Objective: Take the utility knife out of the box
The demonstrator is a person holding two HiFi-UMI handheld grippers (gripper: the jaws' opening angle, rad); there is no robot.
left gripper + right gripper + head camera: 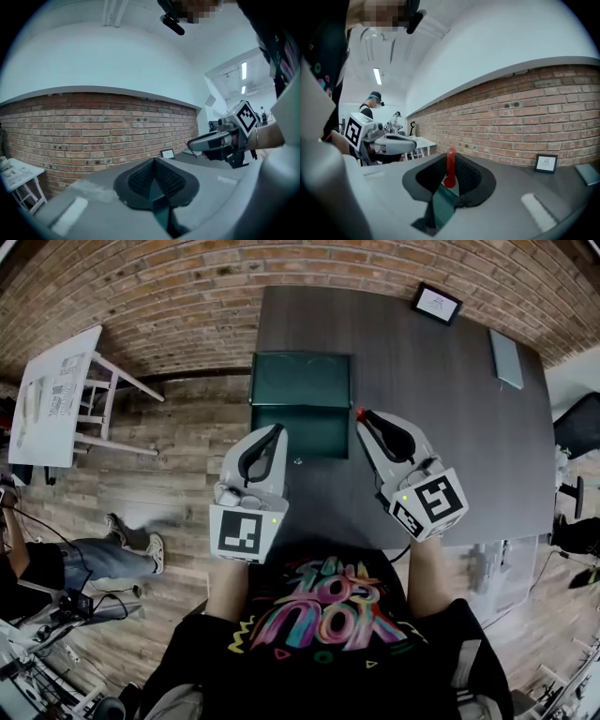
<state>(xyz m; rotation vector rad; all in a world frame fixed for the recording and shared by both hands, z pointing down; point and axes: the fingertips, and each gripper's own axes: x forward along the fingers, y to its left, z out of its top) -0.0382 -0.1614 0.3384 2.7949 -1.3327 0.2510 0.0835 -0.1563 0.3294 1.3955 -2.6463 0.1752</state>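
Note:
An open dark green box [300, 390] lies at the near left edge of the dark table [450, 437]. In the head view my right gripper [364, 416] is raised just right of the box, shut on a slim red utility knife [360, 413]. The right gripper view shows the red knife [450, 168] standing upright between the black pads [471, 176], above the green of the box. My left gripper [277, 430] hovers over the box's near left corner. Its jaws are shut with nothing between them [154, 164]. In the left gripper view my right gripper [194, 144] shows at the right.
A small framed picture [436, 303] stands at the table's far edge, and a flat grey device [506, 359] lies at the far right. A white side table [56, 395] stands on the wooden floor at the left, with a seated person's legs [127, 554] nearby. A brick wall runs behind.

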